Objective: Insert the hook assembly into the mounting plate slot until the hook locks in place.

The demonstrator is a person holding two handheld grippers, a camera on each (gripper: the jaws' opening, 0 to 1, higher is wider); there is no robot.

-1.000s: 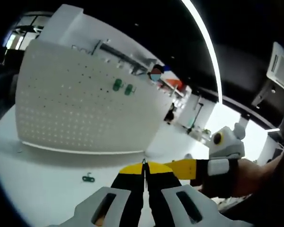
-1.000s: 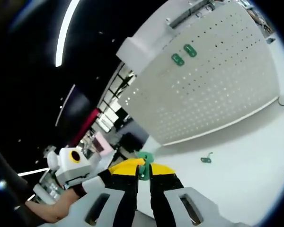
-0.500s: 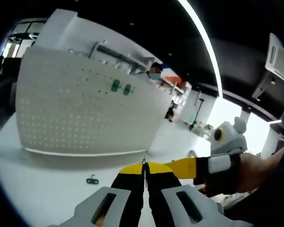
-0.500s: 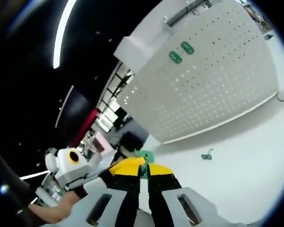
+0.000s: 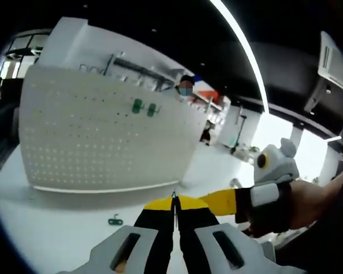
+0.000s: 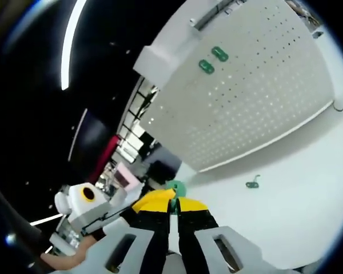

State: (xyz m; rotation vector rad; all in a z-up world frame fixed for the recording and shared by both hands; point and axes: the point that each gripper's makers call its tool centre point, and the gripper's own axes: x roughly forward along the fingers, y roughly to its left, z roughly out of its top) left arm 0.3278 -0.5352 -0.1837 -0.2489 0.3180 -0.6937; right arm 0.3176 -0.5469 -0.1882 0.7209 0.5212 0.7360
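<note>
A white pegboard mounting plate (image 5: 97,137) (image 6: 246,91) stands upright on a white table, with two green hooks (image 5: 144,107) (image 6: 212,60) fixed near its top. A loose green hook (image 5: 115,220) (image 6: 252,184) lies on the table in front of the plate. My right gripper (image 6: 172,201) is shut on a green hook assembly (image 6: 174,187) that sticks out past its yellow tips. My left gripper (image 5: 173,198) is shut with nothing visible between its tips. The right gripper (image 5: 246,200) shows beside it in the left gripper view, and the left gripper (image 6: 103,211) appears at the left of the right gripper view.
The white table (image 5: 57,228) (image 6: 297,205) spreads in front of the plate. A metal rail (image 5: 137,65) runs above the plate's top. A person (image 5: 187,88) stands behind the plate. A room with windows and furniture lies beyond.
Both views have shifted slightly: the plate sits a little higher and the loose hook has drifted right in the left gripper view. Both grippers stay shut.
</note>
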